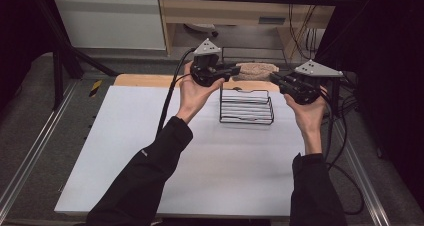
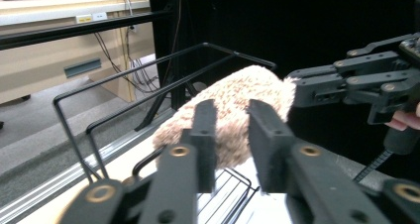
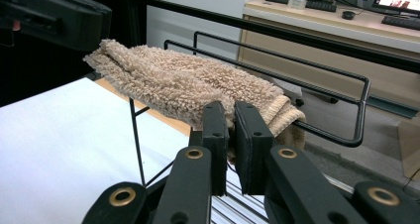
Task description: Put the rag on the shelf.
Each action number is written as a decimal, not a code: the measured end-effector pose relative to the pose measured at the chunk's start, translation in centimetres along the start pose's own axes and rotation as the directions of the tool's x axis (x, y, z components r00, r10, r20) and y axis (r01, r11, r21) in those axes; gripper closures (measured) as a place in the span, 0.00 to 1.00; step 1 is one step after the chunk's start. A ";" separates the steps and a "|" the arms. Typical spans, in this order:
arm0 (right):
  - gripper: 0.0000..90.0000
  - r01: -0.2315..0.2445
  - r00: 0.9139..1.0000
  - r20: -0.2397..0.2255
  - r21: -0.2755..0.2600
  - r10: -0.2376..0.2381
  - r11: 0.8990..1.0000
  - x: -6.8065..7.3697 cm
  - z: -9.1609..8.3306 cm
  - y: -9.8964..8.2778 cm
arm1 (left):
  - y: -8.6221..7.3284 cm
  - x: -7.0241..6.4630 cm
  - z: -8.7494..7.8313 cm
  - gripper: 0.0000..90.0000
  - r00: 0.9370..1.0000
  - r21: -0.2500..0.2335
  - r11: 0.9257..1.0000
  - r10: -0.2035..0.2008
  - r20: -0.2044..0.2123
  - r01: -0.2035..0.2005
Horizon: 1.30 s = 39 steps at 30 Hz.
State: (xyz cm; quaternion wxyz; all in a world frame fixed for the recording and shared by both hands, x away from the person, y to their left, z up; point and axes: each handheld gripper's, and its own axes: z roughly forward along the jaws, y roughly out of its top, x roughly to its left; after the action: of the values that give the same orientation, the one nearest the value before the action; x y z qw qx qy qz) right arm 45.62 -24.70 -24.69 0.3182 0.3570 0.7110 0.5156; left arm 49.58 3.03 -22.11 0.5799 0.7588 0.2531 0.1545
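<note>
A folded beige fluffy towel (image 1: 255, 71) hangs level between my two grippers, over the far top rails of a black wire rack (image 1: 246, 106). Whether it rests on the rails I cannot tell. My left gripper (image 1: 235, 72) is at the towel's left end. In the left gripper view its jaws (image 2: 233, 110) stand apart, with the towel (image 2: 237, 92) in the gap and no pad pressing on it. My right gripper (image 1: 274, 78) pinches the other end. Its jaws (image 3: 228, 107) are nearly together on the towel's edge (image 3: 173, 80).
The rack stands at the far side of a white mat (image 1: 150, 151) on a wooden table (image 1: 145, 80). Metal frame rails run along both sides of the table. Cables trail from both grippers. A desk with keyboards (image 3: 346, 11) stands beyond the table.
</note>
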 end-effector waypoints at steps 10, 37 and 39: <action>0.86 -0.013 1.000 -0.021 -0.006 0.013 1.000 0.1 0.2 -1.1 | -1.2 -1.2 2.2 1.00 0.999 0.145 0.989 0.034 0.011 -0.036; 0.91 -0.128 0.992 -0.010 0.043 0.128 0.991 -0.2 1.1 -2.7 | -2.5 -0.7 3.2 0.96 0.996 0.168 0.983 0.082 -0.045 -0.073; 0.88 -0.130 0.991 -0.012 0.031 0.130 0.991 -0.3 0.7 -2.7 | -2.5 -0.8 3.0 0.94 0.996 0.162 0.984 0.086 -0.037 -0.079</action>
State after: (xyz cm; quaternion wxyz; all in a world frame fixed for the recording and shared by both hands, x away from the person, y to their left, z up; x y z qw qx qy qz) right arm 45.84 -25.20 -27.42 0.2736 0.4038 0.6960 0.5270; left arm 49.98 0.67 -25.26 0.5045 0.8092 0.2458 0.1739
